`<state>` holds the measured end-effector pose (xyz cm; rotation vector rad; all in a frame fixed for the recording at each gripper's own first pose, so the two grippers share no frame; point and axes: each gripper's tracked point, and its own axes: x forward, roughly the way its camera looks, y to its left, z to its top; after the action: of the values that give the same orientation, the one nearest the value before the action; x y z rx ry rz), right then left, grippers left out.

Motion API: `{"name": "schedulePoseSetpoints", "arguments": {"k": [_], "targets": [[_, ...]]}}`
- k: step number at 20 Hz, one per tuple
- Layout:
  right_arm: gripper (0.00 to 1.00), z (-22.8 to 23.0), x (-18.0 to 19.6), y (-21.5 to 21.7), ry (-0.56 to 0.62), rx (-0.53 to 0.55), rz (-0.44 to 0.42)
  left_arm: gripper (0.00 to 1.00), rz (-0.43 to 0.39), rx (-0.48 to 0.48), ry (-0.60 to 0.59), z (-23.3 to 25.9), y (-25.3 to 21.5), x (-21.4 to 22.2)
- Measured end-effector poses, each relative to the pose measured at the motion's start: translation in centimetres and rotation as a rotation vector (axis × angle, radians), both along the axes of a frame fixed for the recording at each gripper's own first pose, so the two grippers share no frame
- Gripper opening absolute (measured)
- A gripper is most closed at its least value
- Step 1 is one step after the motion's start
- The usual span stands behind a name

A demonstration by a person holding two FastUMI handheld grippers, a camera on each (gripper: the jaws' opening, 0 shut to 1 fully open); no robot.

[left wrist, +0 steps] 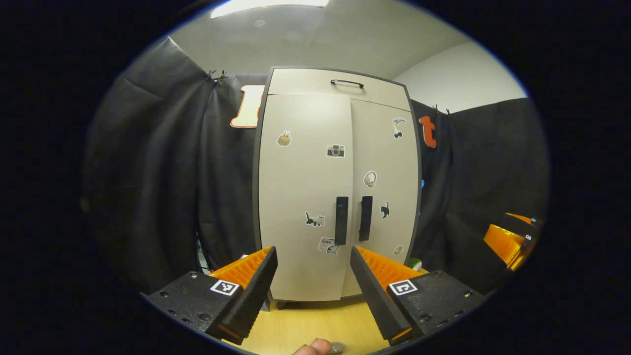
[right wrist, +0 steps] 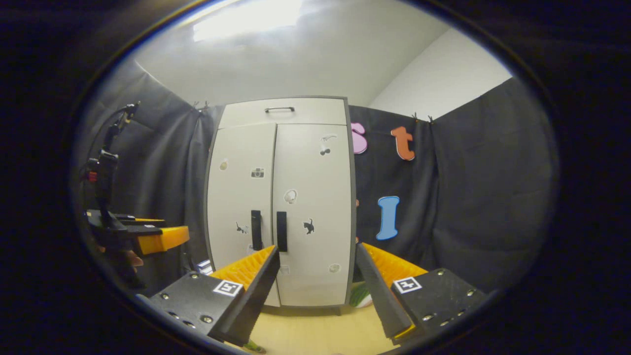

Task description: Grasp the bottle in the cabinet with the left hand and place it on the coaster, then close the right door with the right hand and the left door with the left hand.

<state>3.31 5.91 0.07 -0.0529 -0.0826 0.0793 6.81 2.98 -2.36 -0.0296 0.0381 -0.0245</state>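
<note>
Left gripper (left wrist: 313, 276) nearest, jaws spread, empty, facing cabinet (left wrist: 305, 162). Right gripper (right wrist: 318, 276) likewise spread, empty. Both doors appear closed, handles (left wrist: 341, 220) side by side. Bottle presumably behind doors; I cannot see it. Coaster not located. Risk I note: handles sit close, finger could snag wrong door; yank may tip bottle inside.
</note>
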Motion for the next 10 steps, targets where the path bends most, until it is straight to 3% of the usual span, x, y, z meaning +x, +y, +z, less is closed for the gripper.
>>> {"name": "schedulePoseSetpoints", "arguments": {"k": [10], "targets": [[0.95, -0.9, -0.6, 1.5, -0.008, -0.004, -0.032, 0.95, -0.049, -0.002, 0.005, -1.2, 0.0, -0.3]]}}
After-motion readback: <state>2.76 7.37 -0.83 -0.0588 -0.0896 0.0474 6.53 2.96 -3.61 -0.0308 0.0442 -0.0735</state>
